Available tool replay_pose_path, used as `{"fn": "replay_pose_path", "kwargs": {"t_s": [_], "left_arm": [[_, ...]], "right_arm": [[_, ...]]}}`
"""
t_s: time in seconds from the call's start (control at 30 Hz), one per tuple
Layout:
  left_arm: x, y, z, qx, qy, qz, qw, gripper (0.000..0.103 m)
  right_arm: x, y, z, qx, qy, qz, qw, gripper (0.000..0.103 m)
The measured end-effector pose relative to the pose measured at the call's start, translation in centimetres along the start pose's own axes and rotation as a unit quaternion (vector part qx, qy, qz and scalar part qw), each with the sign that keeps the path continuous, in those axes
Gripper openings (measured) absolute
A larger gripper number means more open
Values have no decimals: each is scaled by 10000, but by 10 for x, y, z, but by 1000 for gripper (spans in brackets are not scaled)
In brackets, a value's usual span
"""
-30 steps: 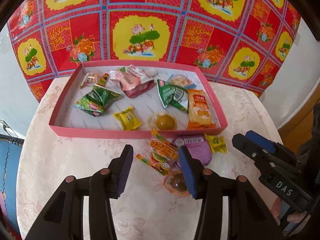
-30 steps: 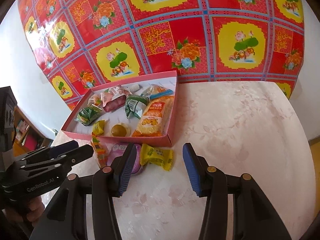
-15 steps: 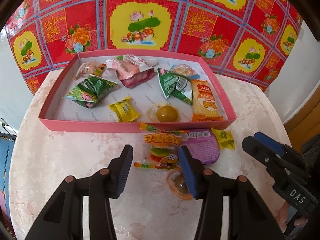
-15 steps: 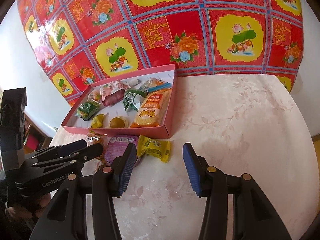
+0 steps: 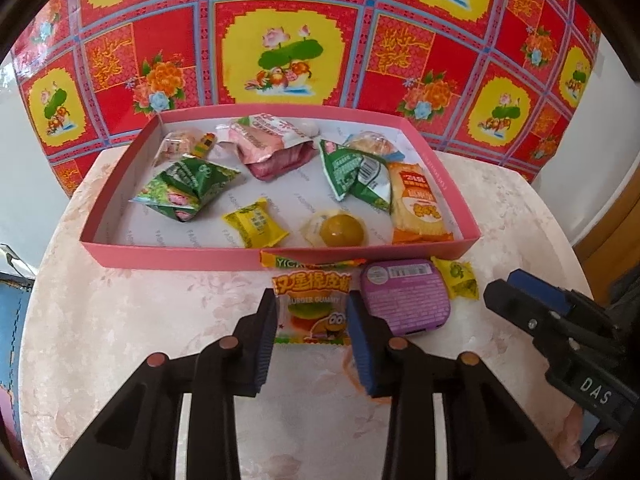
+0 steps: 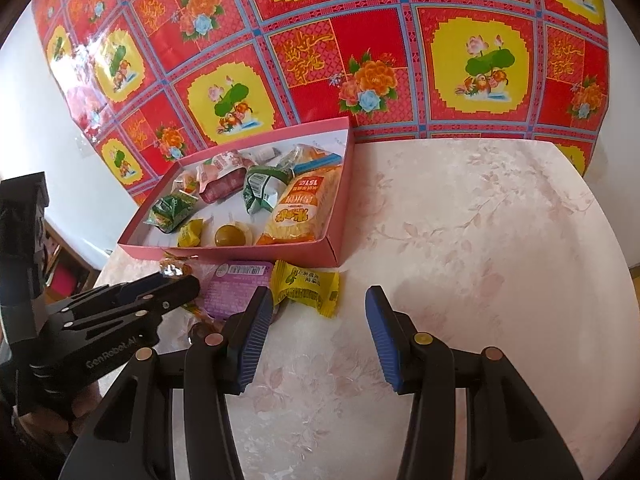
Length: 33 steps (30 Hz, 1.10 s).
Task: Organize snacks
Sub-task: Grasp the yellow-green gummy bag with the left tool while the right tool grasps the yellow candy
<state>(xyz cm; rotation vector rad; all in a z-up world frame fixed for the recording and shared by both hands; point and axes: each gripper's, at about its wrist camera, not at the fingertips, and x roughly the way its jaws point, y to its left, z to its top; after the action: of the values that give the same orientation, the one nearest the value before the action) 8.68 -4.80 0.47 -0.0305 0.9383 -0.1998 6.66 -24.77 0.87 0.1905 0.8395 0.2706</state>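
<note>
A burger gummy packet lies flat on the table just in front of the pink tray. My left gripper straddles it. Its jaws are closing, the pads are at the packet's side edges, and the packet is not squeezed. To the right lie a purple box and a yellow packet. An orange jelly cup is mostly hidden behind the right finger. My right gripper hangs open just short of the yellow packet, holding nothing.
The tray holds several snacks: green pouches, a pink pack, an orange pack, a yellow candy and a jelly cup. The round marbled table stands before a red floral cloth. The two grippers are close together near the purple box.
The left gripper has come closer to the burger gummy packet, and its jaws have narrowed around it. The right gripper has hardly moved, and its jaws are unchanged.
</note>
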Motion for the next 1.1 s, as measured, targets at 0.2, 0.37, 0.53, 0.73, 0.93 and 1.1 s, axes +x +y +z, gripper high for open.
{"fn": "replay_pose_path", "kwargs": {"t_s": [0.2, 0.37, 0.53, 0.73, 0.93, 1.1], "left_arm": [[-5, 14, -5, -172, -17, 135, 9998, 36], [-9, 24, -10, -276, -28, 207, 9994, 36], [-10, 31, -13, -361, -64, 217, 9991, 36], [-12, 34, -15, -371, -76, 157, 9992, 36], [-12, 35, -16, -372, -102, 118, 9992, 36], [-12, 34, -17, -371, -114, 110, 9992, 36]], "right_arm": [[6, 4, -1, -91, 67, -78, 9999, 49], [13, 9, 0, -157, 135, -140, 9997, 49], [22, 16, 3, -212, 173, -178, 9995, 49], [24, 15, 4, -126, 132, -173, 9997, 42], [27, 9, 4, -7, 193, -292, 9994, 41], [30, 14, 4, -136, 175, -445, 9988, 41]]}}
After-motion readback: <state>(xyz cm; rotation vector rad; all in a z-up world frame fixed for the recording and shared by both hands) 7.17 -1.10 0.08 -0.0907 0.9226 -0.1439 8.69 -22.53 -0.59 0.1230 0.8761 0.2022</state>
